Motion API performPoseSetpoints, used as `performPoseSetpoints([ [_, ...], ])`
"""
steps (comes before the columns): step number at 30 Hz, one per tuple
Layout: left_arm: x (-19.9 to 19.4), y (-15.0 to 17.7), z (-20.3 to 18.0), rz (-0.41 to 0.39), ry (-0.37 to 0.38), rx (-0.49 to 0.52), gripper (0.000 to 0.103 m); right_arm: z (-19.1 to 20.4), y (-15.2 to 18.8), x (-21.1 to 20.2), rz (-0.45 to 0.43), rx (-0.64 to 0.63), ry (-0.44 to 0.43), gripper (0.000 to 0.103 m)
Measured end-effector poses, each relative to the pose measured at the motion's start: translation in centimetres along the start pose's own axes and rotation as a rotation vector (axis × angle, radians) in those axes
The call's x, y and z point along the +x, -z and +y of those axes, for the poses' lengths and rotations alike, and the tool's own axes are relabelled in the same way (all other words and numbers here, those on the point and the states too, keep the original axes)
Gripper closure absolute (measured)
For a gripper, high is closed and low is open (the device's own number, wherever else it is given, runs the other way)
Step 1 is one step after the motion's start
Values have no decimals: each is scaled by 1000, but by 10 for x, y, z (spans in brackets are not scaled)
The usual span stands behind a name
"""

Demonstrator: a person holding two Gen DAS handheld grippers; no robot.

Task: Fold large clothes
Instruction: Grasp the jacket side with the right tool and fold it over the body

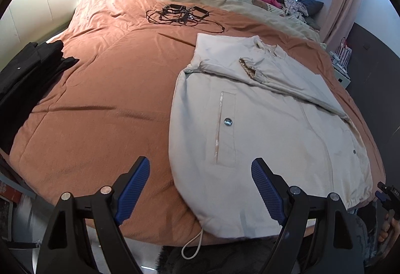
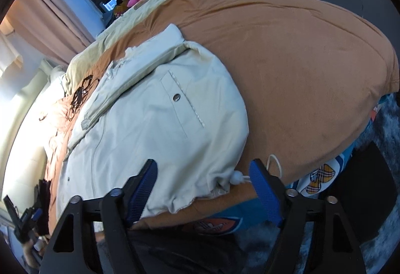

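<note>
Ahead, the pale jacket (image 1: 262,123) lies flat just beyond both grippers' spread, empty fingers (image 1: 135,189).

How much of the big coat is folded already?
Done: the jacket lies flat on the orange duvet, with a sleeve folded across its chest. In hand: nothing; the left gripper and right gripper hover open at the hem. Left: folding the body.

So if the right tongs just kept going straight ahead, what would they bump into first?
Probably the hem of the pale jacket on the bed: the open right tongs point right at it, by the cord stopper. Depth is hard to judge.
</note>
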State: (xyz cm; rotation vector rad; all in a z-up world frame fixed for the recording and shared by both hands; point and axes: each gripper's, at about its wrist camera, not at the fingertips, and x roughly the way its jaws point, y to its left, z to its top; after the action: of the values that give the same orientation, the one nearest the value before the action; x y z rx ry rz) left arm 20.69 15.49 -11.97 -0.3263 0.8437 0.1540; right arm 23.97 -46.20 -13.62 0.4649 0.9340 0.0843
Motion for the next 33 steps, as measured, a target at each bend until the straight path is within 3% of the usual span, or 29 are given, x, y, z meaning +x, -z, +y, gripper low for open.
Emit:
performPoseSetpoints([
  [2, 4, 6, 3, 9, -4, 0, 19, -2, 2, 5, 14, -1, -12, 35],
  [6, 20, 16, 13, 49, -8, -28, 30, -10, 3, 15, 15, 11, -4, 36],
  [10, 40, 21, 19, 82, -12, -49, 31, -20, 0, 31, 35, 47, -51, 48],
  [14, 64, 22, 25, 135, 9, -81, 47, -26, -3, 48, 47, 70, -54, 49],
  [18, 78, 20, 27, 137, 6, -100, 47, -34, -11, 59, 28, 99, -60, 57],
  [24, 92, 10, 32, 140, 35, -129, 51, -51, -30, 72, 15, 200, -152, 58],
  [27, 96, 7, 39, 143, 71, -182, 52, -56, -39, 83, 37, 249, -229, 58],
  [33, 89, 18, 47, 159, 161, -269, 54, -48, -37, 91, 95, 213, -282, 61],
])
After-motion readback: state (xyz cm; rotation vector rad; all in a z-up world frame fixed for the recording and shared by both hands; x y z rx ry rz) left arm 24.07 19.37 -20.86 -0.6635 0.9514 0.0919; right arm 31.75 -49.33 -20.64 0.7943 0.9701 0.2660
